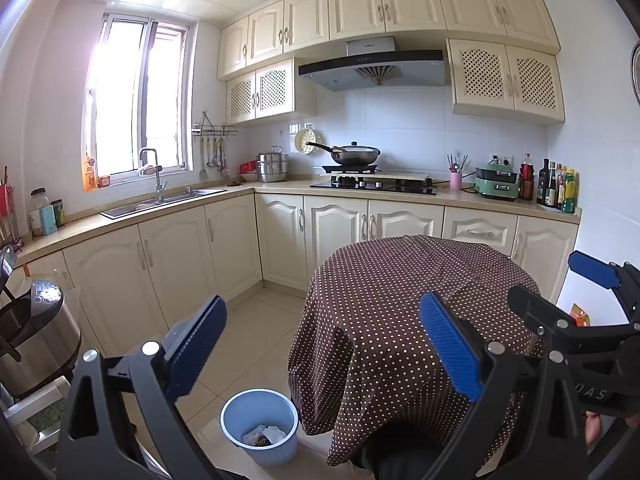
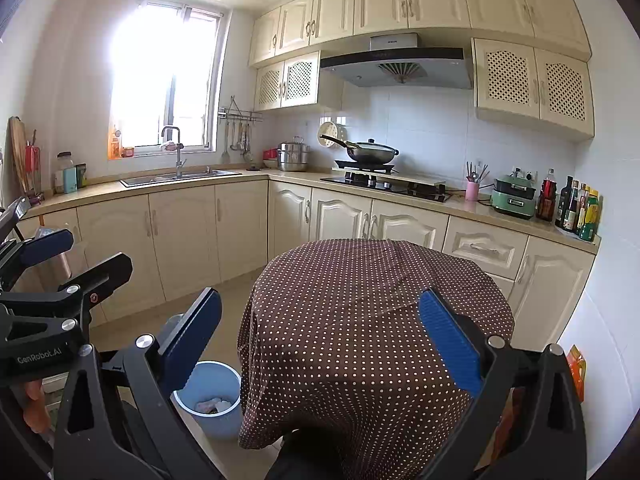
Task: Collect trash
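Left wrist view: the left hand-held gripper [image 1: 320, 348] hangs spread and empty above the floor; the blue bin [image 1: 260, 426], already holding crumpled trash [image 1: 264, 435], stands near-left of the draped table [image 1: 400, 280]. The right hand-held gripper [image 2: 320, 344] is spread, too. Approach over open floor, clear of the hanging cloth edge.
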`<state>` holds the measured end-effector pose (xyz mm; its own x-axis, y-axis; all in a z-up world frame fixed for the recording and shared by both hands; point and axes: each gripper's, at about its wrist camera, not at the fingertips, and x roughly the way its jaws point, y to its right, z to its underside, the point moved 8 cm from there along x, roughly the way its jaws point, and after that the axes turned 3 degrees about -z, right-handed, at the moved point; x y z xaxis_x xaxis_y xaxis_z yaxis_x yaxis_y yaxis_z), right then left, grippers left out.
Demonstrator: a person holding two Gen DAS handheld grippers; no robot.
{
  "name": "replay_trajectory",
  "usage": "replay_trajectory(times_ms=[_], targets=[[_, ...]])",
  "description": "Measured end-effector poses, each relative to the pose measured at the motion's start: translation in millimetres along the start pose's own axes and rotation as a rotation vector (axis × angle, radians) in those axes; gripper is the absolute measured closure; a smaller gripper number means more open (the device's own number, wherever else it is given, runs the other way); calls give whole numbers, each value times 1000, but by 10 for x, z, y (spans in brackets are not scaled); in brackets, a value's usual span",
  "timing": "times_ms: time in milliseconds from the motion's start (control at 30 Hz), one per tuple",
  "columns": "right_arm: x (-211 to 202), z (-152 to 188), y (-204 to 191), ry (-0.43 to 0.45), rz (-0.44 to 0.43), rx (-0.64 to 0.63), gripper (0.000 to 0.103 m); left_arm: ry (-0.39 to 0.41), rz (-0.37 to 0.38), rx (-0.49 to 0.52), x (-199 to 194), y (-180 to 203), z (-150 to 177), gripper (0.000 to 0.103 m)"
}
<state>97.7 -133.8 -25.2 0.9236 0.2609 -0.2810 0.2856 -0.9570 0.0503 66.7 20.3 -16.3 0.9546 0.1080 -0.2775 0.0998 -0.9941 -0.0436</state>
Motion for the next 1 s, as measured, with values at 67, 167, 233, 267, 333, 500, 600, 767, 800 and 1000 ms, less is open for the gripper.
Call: replay_trajectory(times_ms=[67, 167, 233, 267, 333, 500, 600, 767, 800, 1000], targets=[[0, -1, 2, 0, -1, 0, 7, 0, 0, 0, 1, 4, 2, 8], [2, 0, 4, 1, 0, 0, 7, -1, 0, -1, 2, 8, 2, 8], [3, 5, 4, 1, 0, -1, 7, -1, 1, 0, 1, 9, 3, 8], [5, 6, 4, 0, 0, -1, 7, -1, 0, 0, 1, 9, 7, 8], [3, 4, 4, 0, 0, 0, 7, -3, 1, 1, 9, -8, 16, 8], [8, 21, -4, -2, -1, 0, 7, -3, 0, 1, 12, -13, 17, 8], [10, 46, -11, -4, -4, 2, 7, -5, 0, 1, 13, -16, 20, 8], [8, 76, -3, -6, -5, -1, 7, -6, 0, 1, 15, -24, 18, 8], [17, 73, 6, -6, -5, -1, 7, -6, 0, 1, 16, -25, 18, 8], [40, 66, 20, -8, -5, -5, 7, -12, -1, 0, 31, -36, 37, 8]])
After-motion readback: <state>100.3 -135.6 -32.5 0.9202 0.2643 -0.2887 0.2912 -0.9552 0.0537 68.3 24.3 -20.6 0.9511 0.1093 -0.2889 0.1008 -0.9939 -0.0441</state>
